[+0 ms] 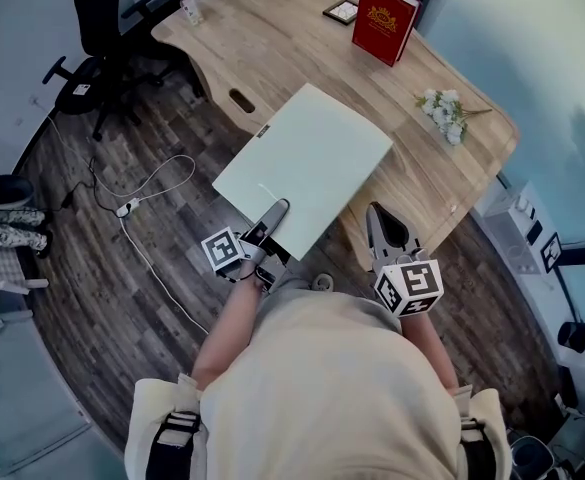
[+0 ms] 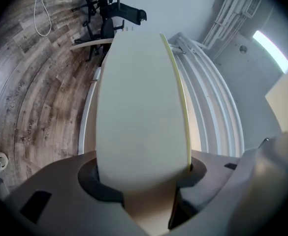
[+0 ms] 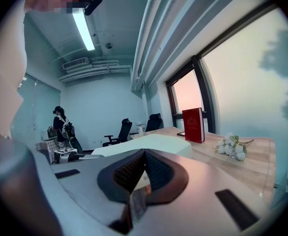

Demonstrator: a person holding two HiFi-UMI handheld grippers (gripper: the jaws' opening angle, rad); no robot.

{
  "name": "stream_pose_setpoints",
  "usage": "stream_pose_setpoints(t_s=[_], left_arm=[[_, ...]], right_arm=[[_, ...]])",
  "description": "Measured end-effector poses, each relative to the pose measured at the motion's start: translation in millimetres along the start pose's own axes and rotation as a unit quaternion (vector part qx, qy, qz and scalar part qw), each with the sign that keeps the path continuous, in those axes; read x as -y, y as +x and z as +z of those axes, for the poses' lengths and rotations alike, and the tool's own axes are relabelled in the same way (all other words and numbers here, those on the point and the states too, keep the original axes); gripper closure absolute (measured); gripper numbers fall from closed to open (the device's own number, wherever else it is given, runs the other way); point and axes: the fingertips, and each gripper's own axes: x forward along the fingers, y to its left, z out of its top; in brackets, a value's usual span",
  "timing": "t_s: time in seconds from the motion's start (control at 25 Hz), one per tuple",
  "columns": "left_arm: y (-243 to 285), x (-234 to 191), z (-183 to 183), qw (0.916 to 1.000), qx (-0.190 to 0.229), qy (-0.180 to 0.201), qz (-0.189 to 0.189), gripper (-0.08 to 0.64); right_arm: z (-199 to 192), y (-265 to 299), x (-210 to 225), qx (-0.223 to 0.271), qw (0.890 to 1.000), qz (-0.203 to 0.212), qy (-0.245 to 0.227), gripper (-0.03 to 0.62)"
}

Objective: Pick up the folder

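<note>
At centre frame, left gripper [image 1: 278, 211] clamps the folder [image 1: 307, 163] by one edge; it could sag and slip. Right gripper [image 1: 376, 215] closed, empty.

No readable text. Gold print on red book [image 1: 384, 20] too small; floor [image 2: 16, 93] lettering blurred.
</note>
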Motion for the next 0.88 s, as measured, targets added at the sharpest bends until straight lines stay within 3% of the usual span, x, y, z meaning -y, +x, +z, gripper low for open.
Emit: stream_pose_setpoints(t_s=[0.88], left_arm=[[-15,64,4,0.9989,0.019,0.028,-0.032,0.281]], right_arm=[[5,-4,-8,0.015,1.000,0.005,-0.005,0.574]])
